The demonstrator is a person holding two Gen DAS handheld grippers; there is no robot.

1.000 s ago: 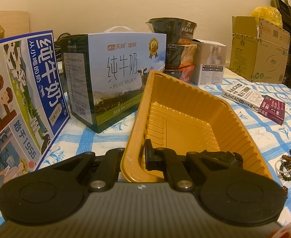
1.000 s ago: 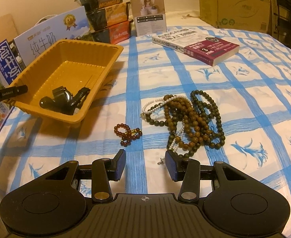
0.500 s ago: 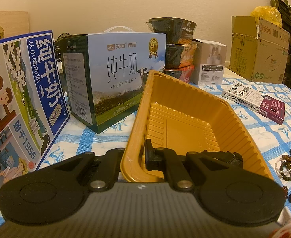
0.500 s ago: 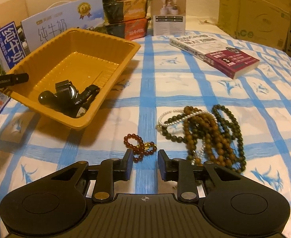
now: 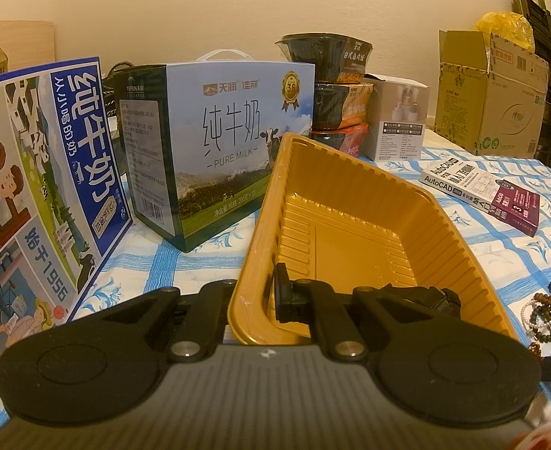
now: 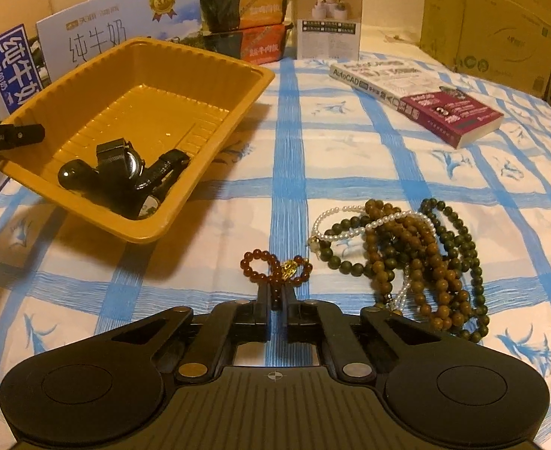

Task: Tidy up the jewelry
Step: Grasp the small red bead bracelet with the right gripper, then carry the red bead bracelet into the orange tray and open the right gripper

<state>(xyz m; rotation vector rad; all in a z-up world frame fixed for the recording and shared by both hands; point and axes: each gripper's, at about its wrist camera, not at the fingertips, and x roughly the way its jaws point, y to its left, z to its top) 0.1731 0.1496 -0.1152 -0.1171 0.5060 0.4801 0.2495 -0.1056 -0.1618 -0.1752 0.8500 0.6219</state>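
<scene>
Blue-checked cloth (image 6: 350,142) covered the counter, and we take the yellow tray (image 6: 215,86) as our landmark for everything on it. Behind the tray stood two milk cartons, the pale one (image 5: 219,142) directly behind and the blue one (image 5: 50,172) to its left, with stacked noodle bowls (image 5: 331,86), a small white box (image 5: 399,120) and a cardboard box (image 5: 493,93) further along to the right. A software manual (image 6: 418,97) lay flat on the cloth, well to the right of the tray.

We held the tray tilted: our left tool (image 5: 254,296) was clamped across its near left wall, one finger outside and one inside. Dark watches (image 6: 125,172) had gathered in its lowest corner, the corner nearest the loose jewelry.

To the right of the tray and nearer to us lay a tangled heap of bead strands (image 6: 410,255), brown, green and pearl-white together. Between that heap and the tray, just off the tray's low corner, sat the small red bead bracelet (image 6: 271,270) with its gold charm.

Our right tool (image 6: 275,300) was drawn nearly together on the near loop of this bracelet, a bead showing in the narrow gap between the fingers. The bracelet's long axis ran left to right, across the fingers. The tray's open low corner lay up and to the left of the right tool, so we judged the next move to be a short lift and carry in that direction, by the right hand alone.
</scene>
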